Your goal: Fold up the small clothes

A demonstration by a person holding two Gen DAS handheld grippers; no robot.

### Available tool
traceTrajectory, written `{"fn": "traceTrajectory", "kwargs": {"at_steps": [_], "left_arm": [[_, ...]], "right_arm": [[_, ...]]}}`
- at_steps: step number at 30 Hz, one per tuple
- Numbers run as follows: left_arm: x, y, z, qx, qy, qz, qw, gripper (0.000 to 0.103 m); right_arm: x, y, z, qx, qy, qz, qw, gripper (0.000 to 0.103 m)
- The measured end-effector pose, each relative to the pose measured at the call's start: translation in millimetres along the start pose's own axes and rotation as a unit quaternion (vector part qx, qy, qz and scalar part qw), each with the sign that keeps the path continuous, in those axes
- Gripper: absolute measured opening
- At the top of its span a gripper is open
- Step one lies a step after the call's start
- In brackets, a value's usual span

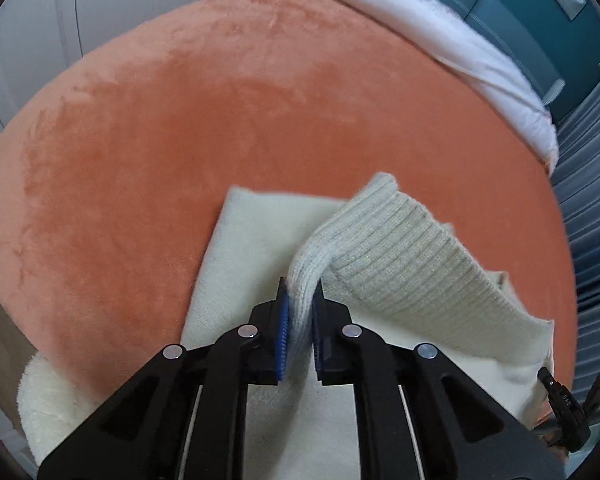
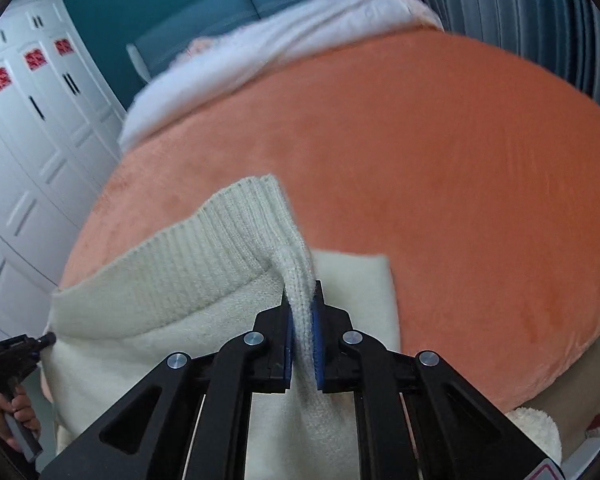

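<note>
A cream knitted sweater (image 1: pixel 400 248) lies at the near edge of an orange plush blanket (image 1: pixel 220 120). My left gripper (image 1: pixel 302 296) is shut on a bunched piece of its ribbed hem, which it holds lifted above the flat part of the sweater (image 1: pixel 252 240). My right gripper (image 2: pixel 302 300) is shut on the other end of the same ribbed hem (image 2: pixel 228 240), also lifted over the flat cream fabric (image 2: pixel 352 280). The hem hangs stretched between the two grippers. Each gripper shows at the edge of the other's view: the right one (image 1: pixel 568 408) and the left one (image 2: pixel 8 360).
The orange blanket (image 2: pixel 460 160) covers a bed, with a white duvet (image 1: pixel 460 48) bunched at its far end. White wardrobe doors (image 2: pixel 28 120) stand to the left and a grey curtain (image 1: pixel 596 200) to the right. A fluffy cream item (image 1: pixel 48 408) hangs at the bed's near edge.
</note>
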State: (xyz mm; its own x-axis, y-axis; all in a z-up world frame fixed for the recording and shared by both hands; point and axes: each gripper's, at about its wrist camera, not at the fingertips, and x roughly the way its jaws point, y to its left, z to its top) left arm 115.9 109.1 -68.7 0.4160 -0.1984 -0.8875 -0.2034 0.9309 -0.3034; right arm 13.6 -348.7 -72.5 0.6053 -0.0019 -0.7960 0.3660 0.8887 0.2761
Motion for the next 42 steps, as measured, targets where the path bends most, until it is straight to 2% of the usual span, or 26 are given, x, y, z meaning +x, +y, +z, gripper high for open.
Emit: {"fn": "traceTrajectory", "kwargs": {"at_steps": [1, 2, 4, 5, 8, 10, 11, 13, 16, 18, 19, 20, 22, 25, 27, 29, 30, 32, 33, 34, 36, 38, 40, 42], "left_arm": [[6, 1, -4, -0.001, 0.001, 0.011, 0.9999, 0.012], [2, -2, -7, 0.003, -0.015, 0.018, 0.9997, 0.012], [-13, -5, -9, 0.011, -0.019, 0.026, 0.9994, 0.015], [-21, -5, -11, 0.011, -0.021, 0.022, 0.9995, 0.015], [-48, 4, -26, -0.003, -0.033, 0.007, 0.9994, 0.023], [-54, 7, -36, 0.001, -0.034, 0.015, 0.9993, 0.029], [-52, 6, -43, 0.008, -0.03, 0.022, 0.9993, 0.029], [-41, 5, -51, 0.019, -0.022, 0.035, 0.999, 0.029], [-38, 3, -55, 0.031, -0.028, 0.044, 0.9982, 0.029], [-49, 5, -53, 0.027, -0.028, 0.033, 0.9987, 0.029], [-55, 9, -53, 0.019, -0.032, 0.022, 0.999, 0.03], [-59, 12, -54, 0.011, -0.036, 0.016, 0.9992, 0.031], [-67, 22, -57, -0.009, -0.042, 0.013, 0.999, 0.043], [-66, 39, -66, -0.032, -0.028, 0.017, 0.999, 0.046], [-63, 47, -73, -0.04, -0.016, 0.021, 0.9989, 0.046], [-62, 57, -79, -0.052, -0.005, 0.019, 0.9984, 0.046], [-63, 61, -82, -0.059, -0.003, 0.012, 0.9982, 0.046], [-68, 66, -87, -0.063, -0.002, -0.005, 0.998, 0.046], [-70, 66, -89, -0.057, -0.003, -0.006, 0.9984, 0.051], [-69, 65, -90, -0.053, -0.004, -0.008, 0.9986, 0.06], [-60, 64, -90, -0.054, 0.001, -0.008, 0.9985, 0.073], [-43, 64, -90, -0.062, 0.017, -0.023, 0.9976, 0.074], [-25, 66, -90, -0.074, 0.036, -0.023, 0.9963, 0.076], [-25, 63, -89, -0.073, 0.027, -0.018, 0.9968, 0.077]], "right_arm": [[29, -6, -6, 0.0, 0.041, -0.021, 0.999, 0.008], [48, -8, -11, -0.003, 0.062, -0.033, 0.998, 0.009], [35, 0, -8, -0.005, 0.038, -0.035, 0.999, 0.011], [21, 6, -6, -0.003, 0.021, -0.027, 0.999, 0.016], [-29, 26, -4, -0.033, -0.051, -0.033, 0.998, 0.018], [-52, 43, -16, -0.052, -0.063, -0.003, 0.997, 0.018], [-51, 50, -21, -0.059, -0.055, 0.02, 0.997, 0.018], [-39, 66, -41, -0.089, -0.01, 0.054, 0.995, 0.018], [20, 83, -79, -0.141, 0.083, 0.031, 0.986, 0.018], [21, 94, -86, -0.153, 0.06, 0.014, 0.986, 0.018], [14, 101, -82, -0.163, 0.068, 0.011, 0.984, 0.017], [4, 107, -78, -0.166, 0.066, 0.027, 0.984, 0.016], [-22, 125, -76, -0.181, 0.041, 0.065, 0.981, 0.017], [-33, 158, -87, -0.232, 0.036, 0.097, 0.967, 0.017], [-11, 170, -103, -0.259, 0.065, 0.099, 0.958, 0.017], [32, 177, -124, -0.277, 0.119, 0.072, 0.951, 0.016], [37, 179, -130, -0.279, 0.113, 0.069, 0.951, 0.015], [28, 188, -122, -0.276, 0.113, 0.064, 0.952, 0.018], [19, 191, -116, -0.267, 0.111, 0.076, 0.954, 0.018], [8, 197, -111, -0.256, 0.101, 0.096, 0.957, 0.018], [0, 205, -103, -0.251, 0.083, 0.104, 0.959, 0.018], [11, 207, -104, -0.258, 0.092, 0.093, 0.957, 0.018], [41, 206, -119, -0.256, 0.143, 0.063, 0.954, 0.018], [40, 201, -128, -0.245, 0.125, 0.076, 0.958, 0.017]]}}
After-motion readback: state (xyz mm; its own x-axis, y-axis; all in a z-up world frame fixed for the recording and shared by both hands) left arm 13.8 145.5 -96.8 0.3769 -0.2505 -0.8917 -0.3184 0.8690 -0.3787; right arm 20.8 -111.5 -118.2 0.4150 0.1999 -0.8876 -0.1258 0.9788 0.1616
